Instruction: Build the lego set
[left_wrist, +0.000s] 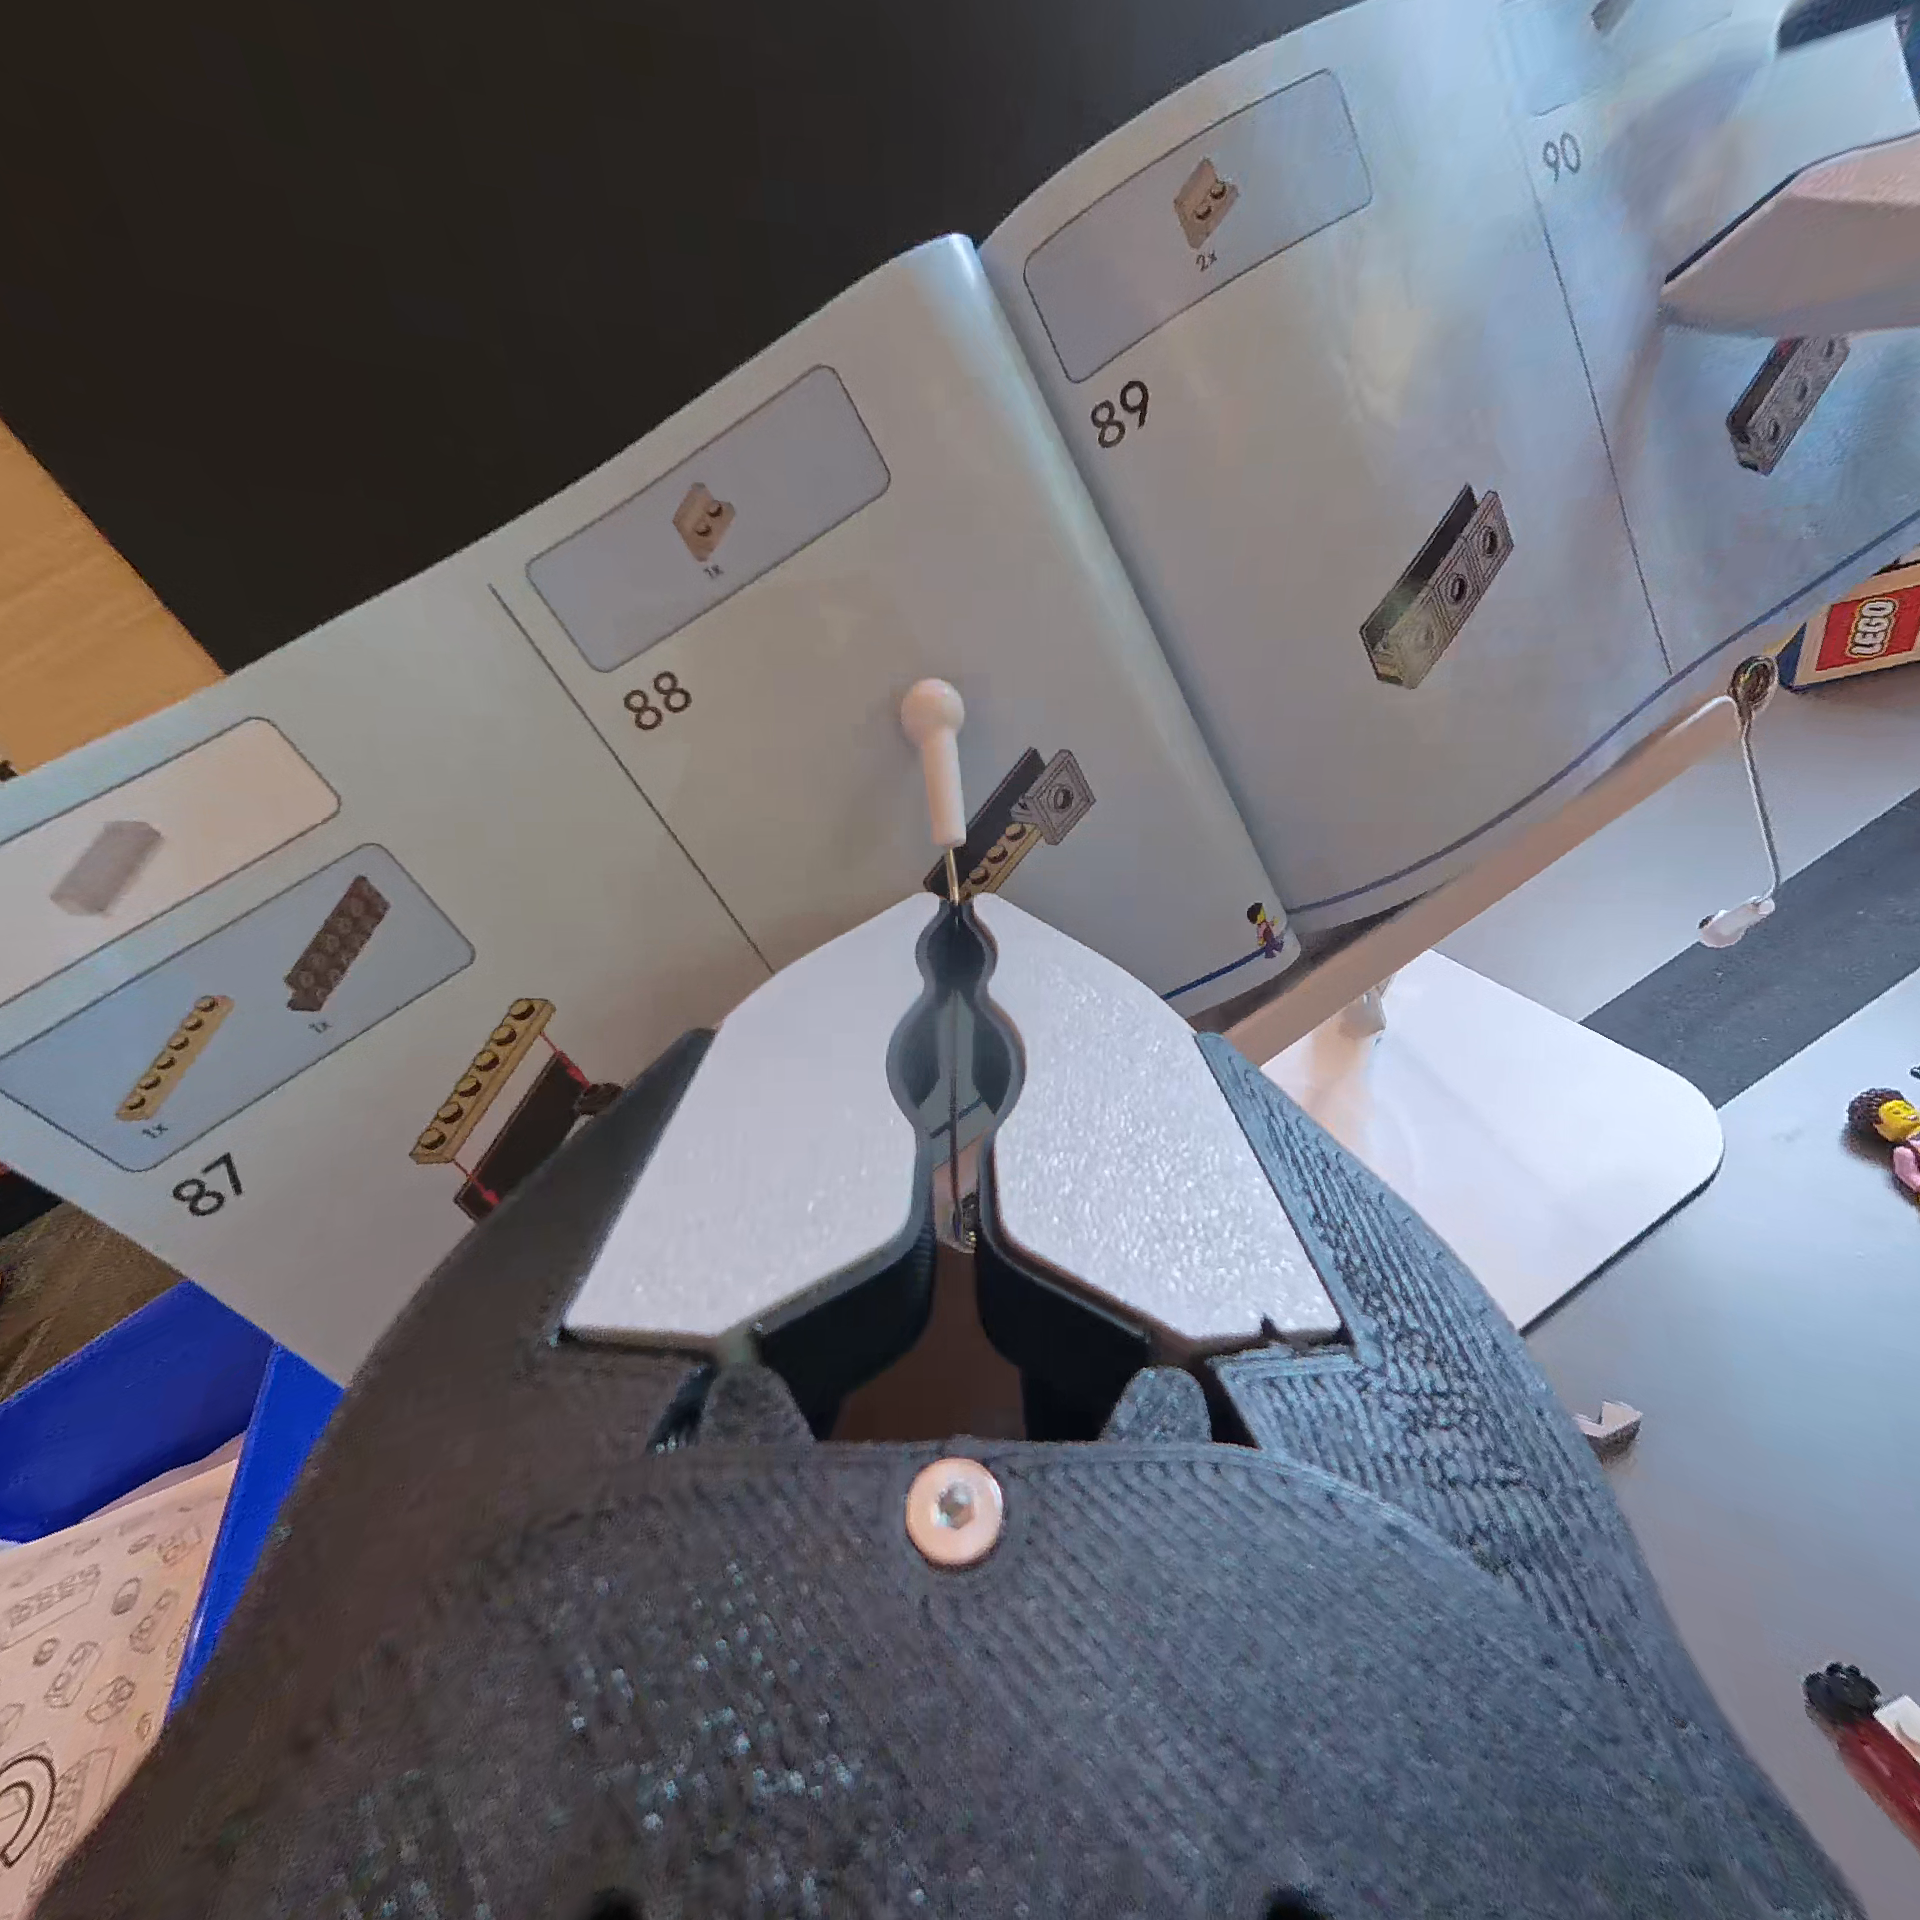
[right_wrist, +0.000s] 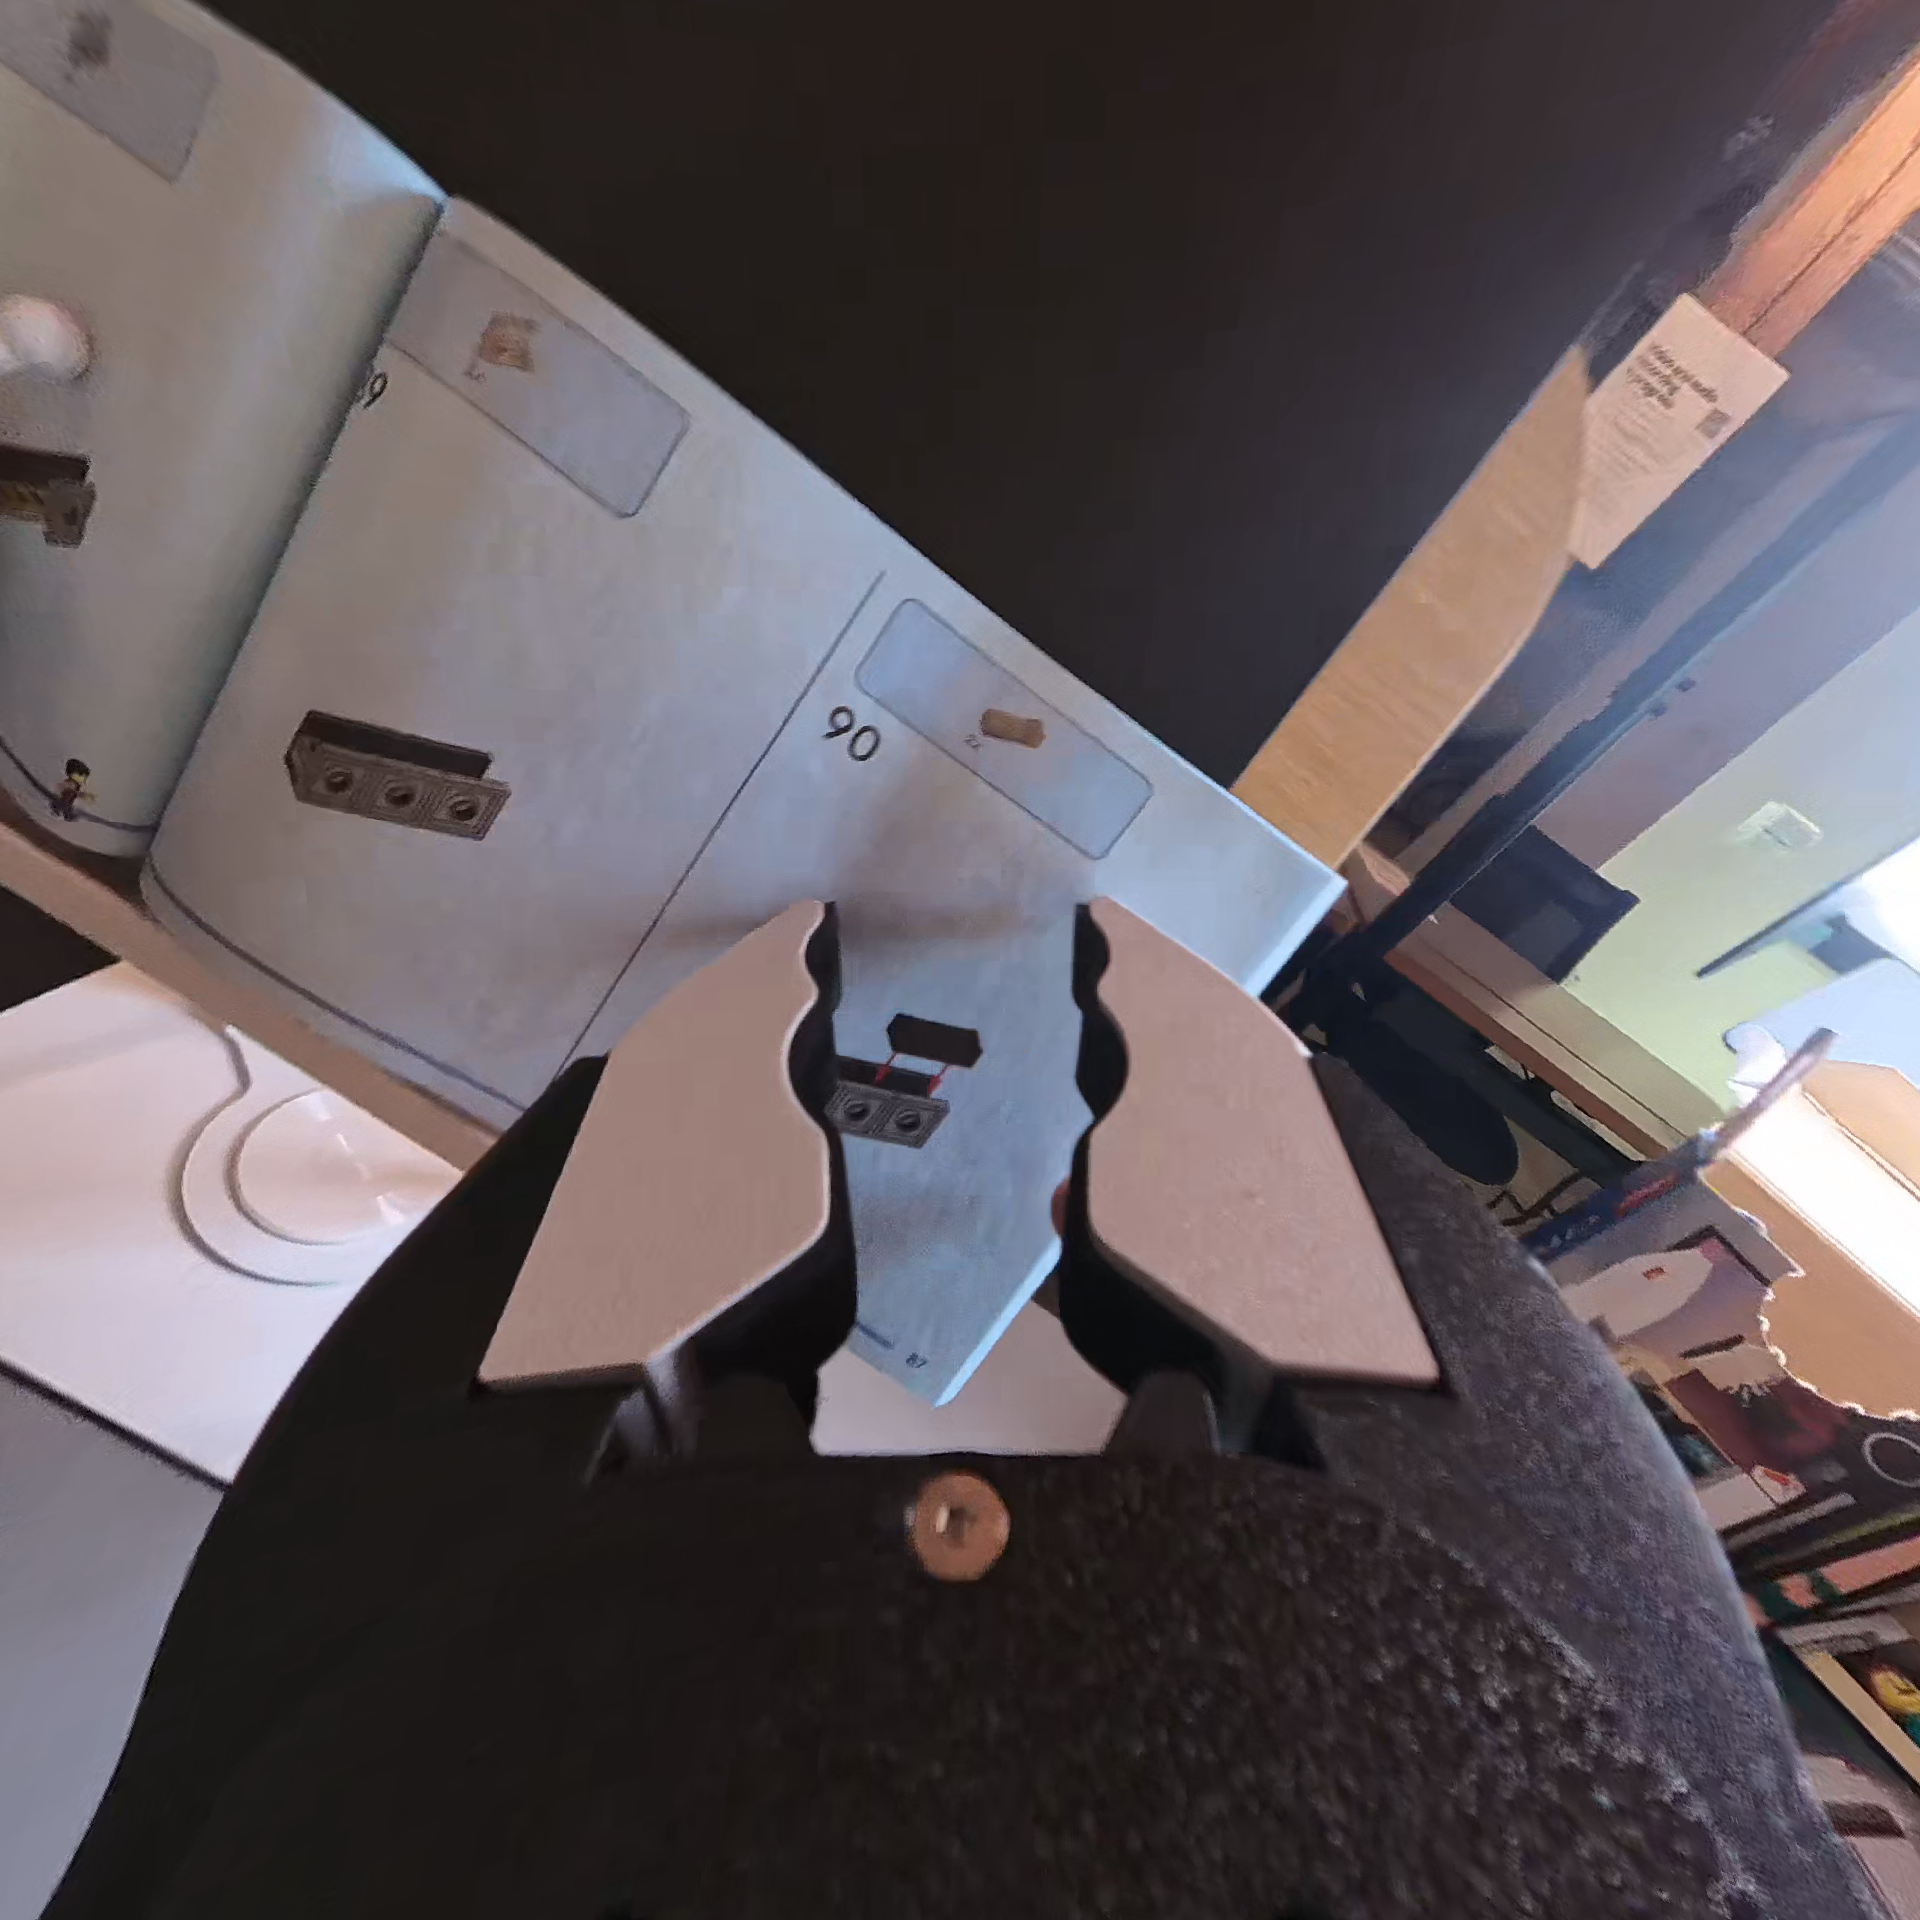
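The open instruction booklet (left_wrist: 831, 644) leans on a white stand (left_wrist: 1507, 1122). My left gripper (left_wrist: 951, 906) is shut on the stand's thin metal page-holder wire (left_wrist: 950, 873). The wire runs through the jaw hollows, and its white capped end (left_wrist: 935, 748) sticks out ahead of the tips, over the left page. My right gripper (right_wrist: 954, 914) is open and empty, close in front of the booklet's right page (right_wrist: 935, 831). Only the printed page shows between its fingers. The white cap shows blurred at the left edge of the right wrist view (right_wrist: 42, 338).
A second wire page holder (left_wrist: 1756, 821) hangs at the booklet's lower right. A blue bin (left_wrist: 135, 1392) with printed paper sits at lower left. A Lego box (left_wrist: 1860, 634), two minifigures (left_wrist: 1891, 1132) (left_wrist: 1870, 1745) and a small grey piece (left_wrist: 1605, 1423) lie on the grey table to the right. The gap from one gripper's tips to the other's is roughly 20 cm.
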